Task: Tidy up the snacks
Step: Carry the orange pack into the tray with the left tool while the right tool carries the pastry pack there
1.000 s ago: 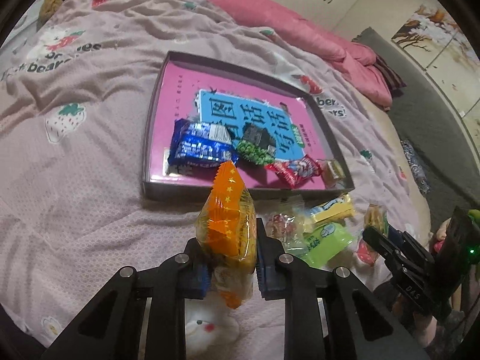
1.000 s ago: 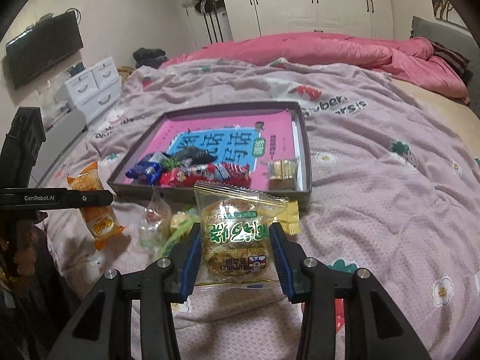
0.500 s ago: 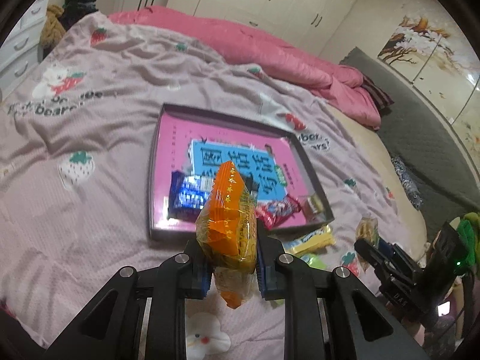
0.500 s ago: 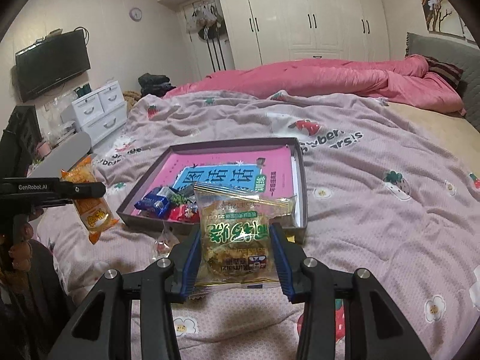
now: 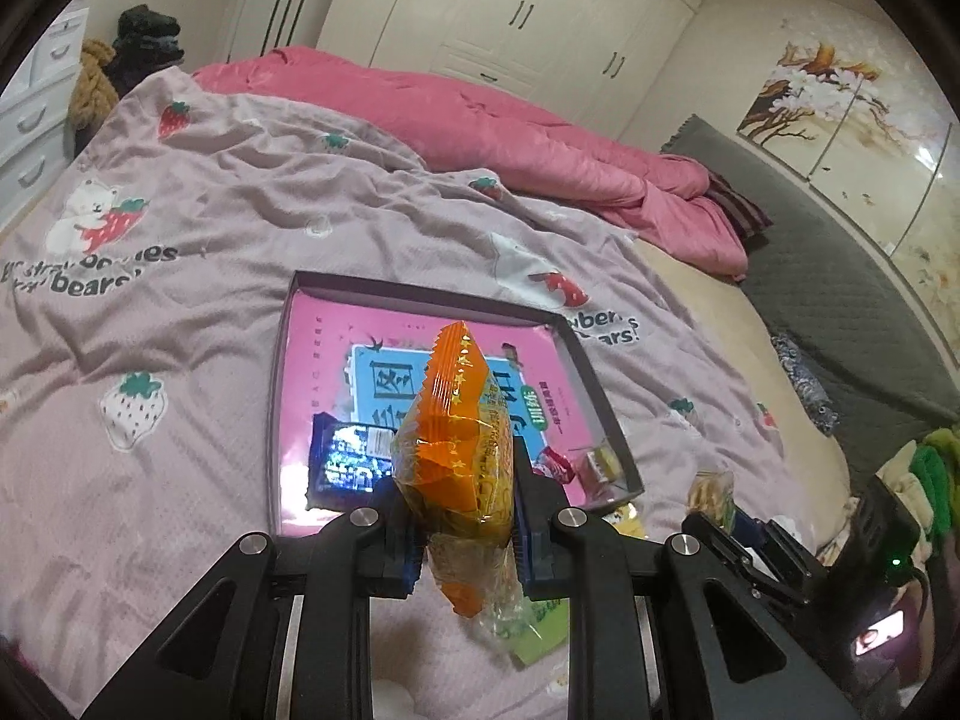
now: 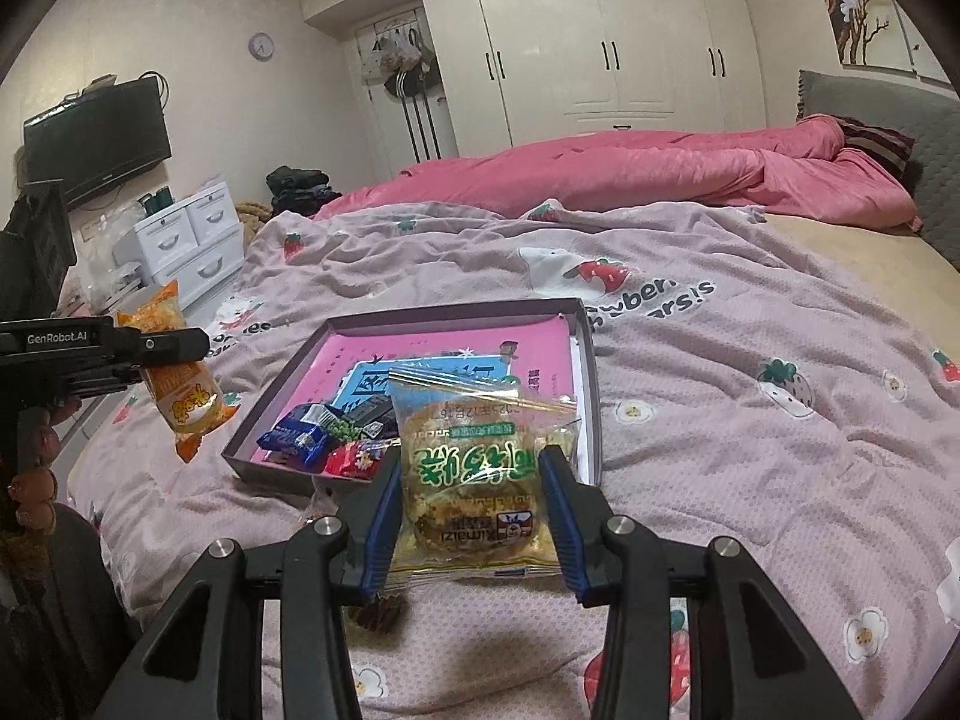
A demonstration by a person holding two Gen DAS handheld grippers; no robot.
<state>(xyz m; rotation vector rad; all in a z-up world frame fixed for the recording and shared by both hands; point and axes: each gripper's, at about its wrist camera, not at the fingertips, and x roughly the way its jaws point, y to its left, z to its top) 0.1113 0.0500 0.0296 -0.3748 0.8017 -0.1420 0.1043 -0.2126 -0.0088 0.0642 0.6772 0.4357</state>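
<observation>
We see the left gripper (image 5: 462,540) pinching the orange snack bag (image 5: 459,450) and the right gripper (image 6: 471,516) clamping the green-labelled cake pack (image 6: 474,474), both above the tray's (image 6: 591,396) near edge (crinkly wrappers), so either may slip onto the bedspread (image 6: 750,450).

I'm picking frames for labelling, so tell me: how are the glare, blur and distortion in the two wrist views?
Left wrist view: glare whitens the blue wrapper and the tray floor beside it; the orange snack packet is sharp; strong fisheye bending, dark corners. Right wrist view: even indoor light, the green-lettered cake packet print legible, the wardrobe doors bowed, shine on them.
</observation>
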